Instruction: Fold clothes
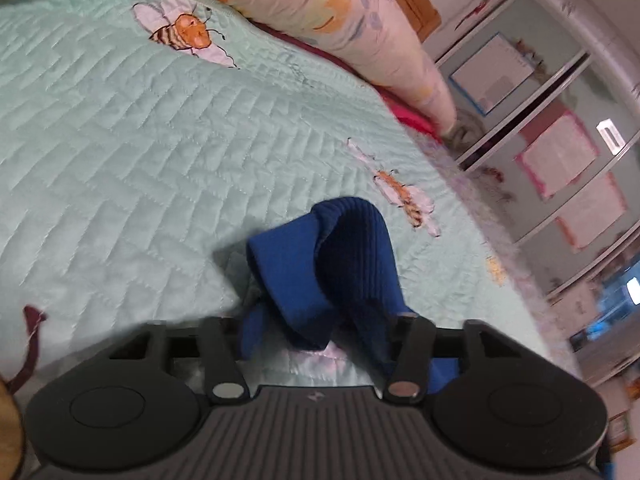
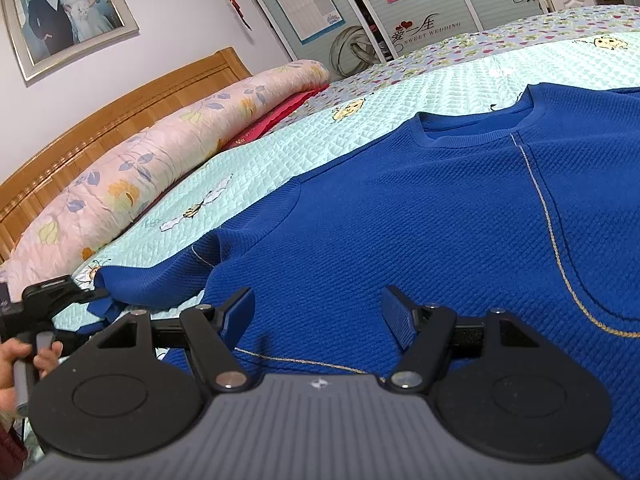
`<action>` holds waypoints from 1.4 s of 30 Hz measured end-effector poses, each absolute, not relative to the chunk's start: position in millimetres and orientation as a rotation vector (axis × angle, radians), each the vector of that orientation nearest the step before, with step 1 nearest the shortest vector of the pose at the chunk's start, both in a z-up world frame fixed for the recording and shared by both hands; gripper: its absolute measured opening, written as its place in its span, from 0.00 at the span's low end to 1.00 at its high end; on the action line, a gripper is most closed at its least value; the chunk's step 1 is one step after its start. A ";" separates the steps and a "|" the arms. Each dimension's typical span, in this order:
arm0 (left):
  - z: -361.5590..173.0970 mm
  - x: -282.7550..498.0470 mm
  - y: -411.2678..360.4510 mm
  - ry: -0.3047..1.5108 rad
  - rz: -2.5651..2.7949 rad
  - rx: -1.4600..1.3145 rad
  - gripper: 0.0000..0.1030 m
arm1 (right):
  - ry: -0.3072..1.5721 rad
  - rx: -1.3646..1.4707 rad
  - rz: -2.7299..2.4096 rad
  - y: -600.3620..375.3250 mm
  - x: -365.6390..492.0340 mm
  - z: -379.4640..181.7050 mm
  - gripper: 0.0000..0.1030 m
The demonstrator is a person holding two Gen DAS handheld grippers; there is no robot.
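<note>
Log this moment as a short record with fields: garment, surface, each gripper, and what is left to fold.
garment: blue ribbed knit sweater with a thin gold stitched line, spread flat, collar away from the camera
surface: pale green quilted bedspread with bee prints
bedding: long pink floral pillow against the wooden headboard
left gripper: shut on the sleeve cuff, cloth bunched between its fingers
right gripper: open, above the sweater's lower body, holding nothing
folding: sleeve not yet laid over the body

Soft, even indoor light fills both fisheye views, with edges strongly bent. The left wrist view smears toward the wardrobe [image 1: 560, 152], perhaps motion blur; the quilt [image 1: 160, 140] shows mild sheen.
</note>
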State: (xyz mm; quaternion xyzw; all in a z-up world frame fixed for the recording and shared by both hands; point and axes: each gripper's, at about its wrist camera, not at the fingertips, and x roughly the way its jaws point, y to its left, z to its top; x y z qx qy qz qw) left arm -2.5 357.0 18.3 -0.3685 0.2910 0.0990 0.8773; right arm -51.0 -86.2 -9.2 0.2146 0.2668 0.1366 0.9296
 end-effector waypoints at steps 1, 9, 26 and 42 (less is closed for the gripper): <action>20.3 3.5 359.0 0.630 0.189 -0.780 0.08 | 0.550 0.427 0.275 -84.2 -50.8 -8.3 0.68; 104.2 -3.1 424.2 0.505 0.012 -1.067 0.04 | 0.630 0.050 0.330 -27.1 -39.8 18.9 0.26; 55.5 -72.1 391.5 0.505 0.119 -0.951 0.45 | 0.415 -0.708 0.727 123.8 -14.9 34.6 0.54; 13.8 -38.1 379.6 0.510 0.360 -1.102 0.64 | 0.269 -0.905 0.715 172.0 -17.4 -0.6 0.61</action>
